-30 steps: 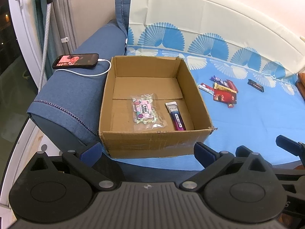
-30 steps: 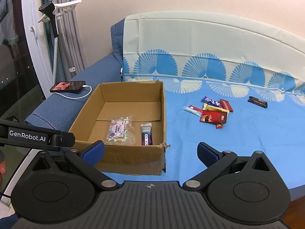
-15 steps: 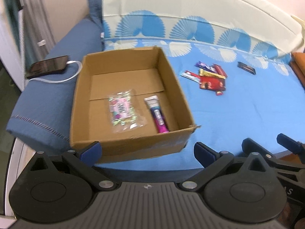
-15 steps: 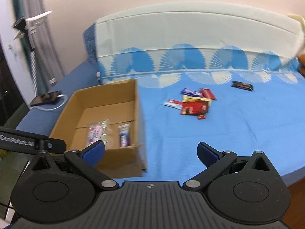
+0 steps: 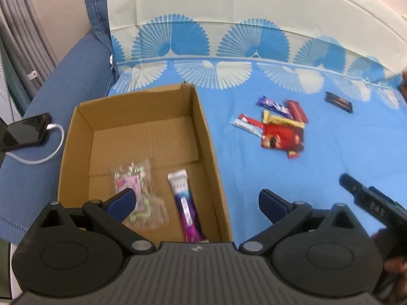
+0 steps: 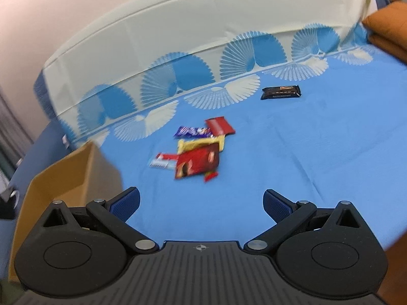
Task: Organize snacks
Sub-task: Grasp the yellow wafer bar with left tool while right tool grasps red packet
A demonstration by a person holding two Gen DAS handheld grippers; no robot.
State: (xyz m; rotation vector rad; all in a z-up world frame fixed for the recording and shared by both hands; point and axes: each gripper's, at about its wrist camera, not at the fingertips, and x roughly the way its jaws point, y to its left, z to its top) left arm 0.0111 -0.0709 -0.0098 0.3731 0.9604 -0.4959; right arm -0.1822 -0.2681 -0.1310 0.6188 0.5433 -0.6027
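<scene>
An open cardboard box stands on the blue sofa cover; it holds a clear candy bag and a purple tube-shaped pack. My left gripper is open and empty above the box's near right corner. A pile of snack wrappers lies on the cover, with a large red pack in front; the pile also shows in the left wrist view. A dark bar lies apart, farther back right. My right gripper is open and empty, short of the pile.
A phone on a white charging cable lies on the blue armrest left of the box. The sofa back rises behind. An orange cushion sits at the far right. The box's corner shows left of my right gripper.
Both grippers have swung right and forward. The left one now hangs over the box's near right corner. The right one has moved past the box towards the wrapper pile.
</scene>
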